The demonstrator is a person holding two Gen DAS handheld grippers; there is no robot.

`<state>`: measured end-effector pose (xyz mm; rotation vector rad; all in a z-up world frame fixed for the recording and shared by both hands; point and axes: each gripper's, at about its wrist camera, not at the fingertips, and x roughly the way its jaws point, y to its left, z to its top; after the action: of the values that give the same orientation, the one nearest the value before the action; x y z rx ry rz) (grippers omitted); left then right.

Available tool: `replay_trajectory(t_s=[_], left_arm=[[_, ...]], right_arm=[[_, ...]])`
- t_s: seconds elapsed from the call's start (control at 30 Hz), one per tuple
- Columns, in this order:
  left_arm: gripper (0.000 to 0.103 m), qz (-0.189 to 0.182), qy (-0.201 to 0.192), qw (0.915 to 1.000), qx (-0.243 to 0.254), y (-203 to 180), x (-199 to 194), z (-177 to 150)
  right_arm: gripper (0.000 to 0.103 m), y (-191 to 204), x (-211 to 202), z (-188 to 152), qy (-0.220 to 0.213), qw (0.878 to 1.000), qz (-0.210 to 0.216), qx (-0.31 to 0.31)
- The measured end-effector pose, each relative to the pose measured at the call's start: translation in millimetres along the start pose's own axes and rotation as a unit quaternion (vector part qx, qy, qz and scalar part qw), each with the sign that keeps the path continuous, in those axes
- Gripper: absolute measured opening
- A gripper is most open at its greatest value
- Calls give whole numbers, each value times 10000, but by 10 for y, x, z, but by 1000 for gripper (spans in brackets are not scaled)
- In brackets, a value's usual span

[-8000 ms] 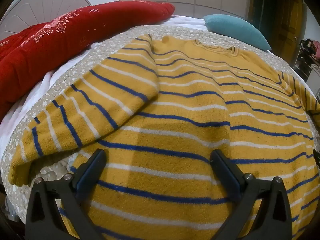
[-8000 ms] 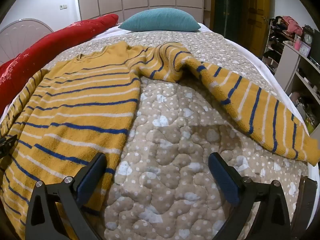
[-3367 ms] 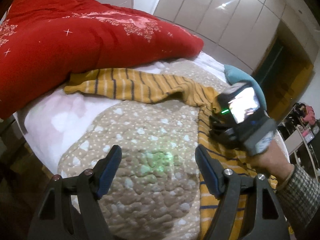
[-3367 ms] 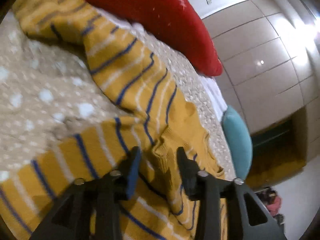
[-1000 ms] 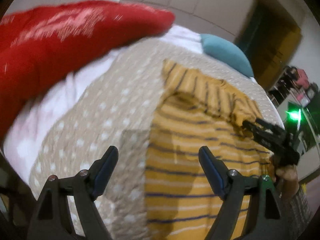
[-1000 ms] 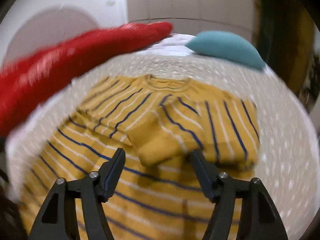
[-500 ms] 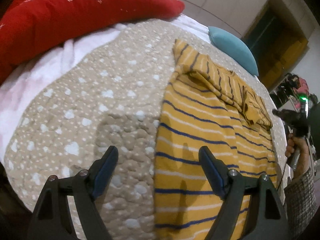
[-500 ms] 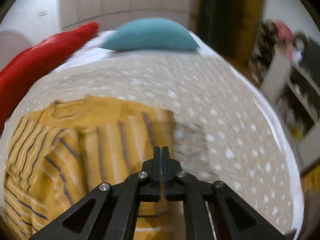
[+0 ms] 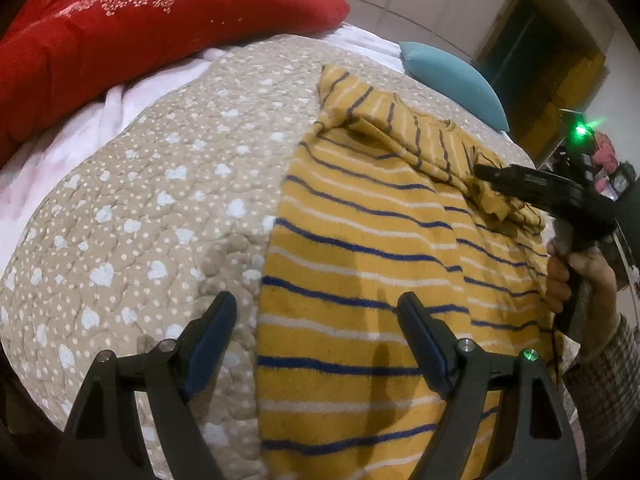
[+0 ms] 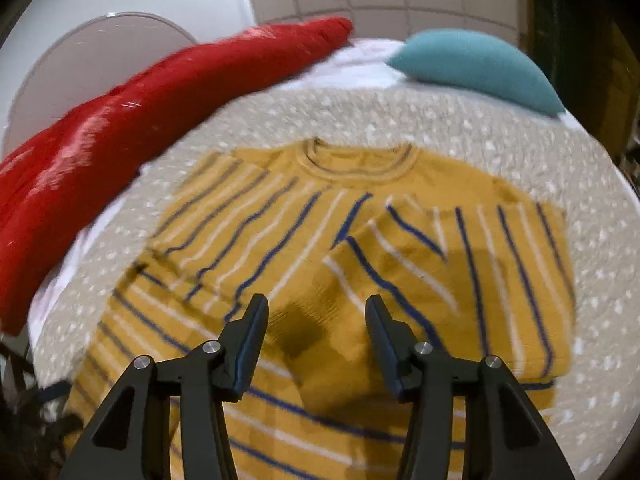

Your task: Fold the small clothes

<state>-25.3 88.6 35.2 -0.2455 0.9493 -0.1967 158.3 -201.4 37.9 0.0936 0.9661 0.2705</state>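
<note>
Both sleeves folded in, we hover over the sweater for the next fold.

Our left gripper [image 9: 316,334] hangs with its jaws wide apart and nothing between them, straddling the sweater's [image 9: 368,264] left edge low on the body, which looks to us like lining up for a grab there. Our right gripper [image 10: 316,330] is above the cuff of the right sleeve [image 10: 452,264], its jaws opening and clear of the knit, so we judge it has let the sleeve lie. The left sleeve [image 10: 224,216] also lies crossed over the chest, which narrows the garment into a strip. The sweater rests flat on the dotted quilt [image 9: 152,216], collar toward the teal pillow [image 10: 476,68], with the red pillow [image 9: 132,28] well off to the left, leaving room to work.
</note>
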Motion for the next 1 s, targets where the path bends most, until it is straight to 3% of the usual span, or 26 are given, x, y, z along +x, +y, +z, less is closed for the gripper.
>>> replay_trajectory(t_s=[0.03, 0.07, 0.13, 0.2, 0.33, 0.37, 0.43, 0.5, 0.6, 0.63, 0.7, 0.87, 0.9, 0.93, 1.0], left_arm=[[81, -26, -9, 10000, 0, 0, -10, -2], [81, -88, -24, 10000, -15, 13, -32, -2], [81, -144, -66, 9999, -46, 36, -68, 3], [81, -188, -139, 9997, -97, 77, -116, 27], [81, -216, -174, 9993, -270, 181, -133, 87], [81, -192, -145, 9991, -346, 213, -121, 93], [81, -193, -100, 9987, -465, 259, -118, 87], [81, -185, -70, 9987, -464, 272, -119, 61], [85, -234, 47, 9990, -391, 298, -52, 36], [89, -303, 44, 9988, -390, 308, -38, 31], [93, -440, 35, 9981, -438, 316, -21, 29], [92, -1046, 245, 9910, -793, 342, 36, 30], [82, -1222, 259, 9884, -866, 338, 34, 18], [63, -1403, 309, 9852, -937, 331, 40, -8], [50, -1724, 508, 9776, -1097, 305, 76, -104]], right_arm=[[12, -17, 61, 3, 128, 9999, -87, 28], [7, -26, 61, -4, 157, 9998, -141, 73], [7, -127, -79, 20, -24, 9997, -111, 218], [7, -237, -261, 83, -263, 9986, -396, 230], [8, -714, -405, 295, -437, 9855, -1562, 491], [9, -903, -386, 356, -399, 9754, -2073, 630], [16, -1203, -395, 373, -203, 9631, -2514, 938], [18, -1420, -586, 263, -245, 9687, -2043, 1390], [51, -1422, -866, -51, -195, 9833, -1231, 1329], [56, -1409, -937, -197, -105, 9877, -848, 1308], [56, -1364, -1047, -587, 172, 9906, -122, 1353], [56, -1279, -1129, -1521, 659, 9813, 766, 1641], [56, -1270, -1143, -1649, 622, 9793, 884, 1709], [56, -1246, -1177, -1765, 517, 9781, 970, 1769], [56, -1191, -1244, -1937, 301, 9711, 1290, 1986]])
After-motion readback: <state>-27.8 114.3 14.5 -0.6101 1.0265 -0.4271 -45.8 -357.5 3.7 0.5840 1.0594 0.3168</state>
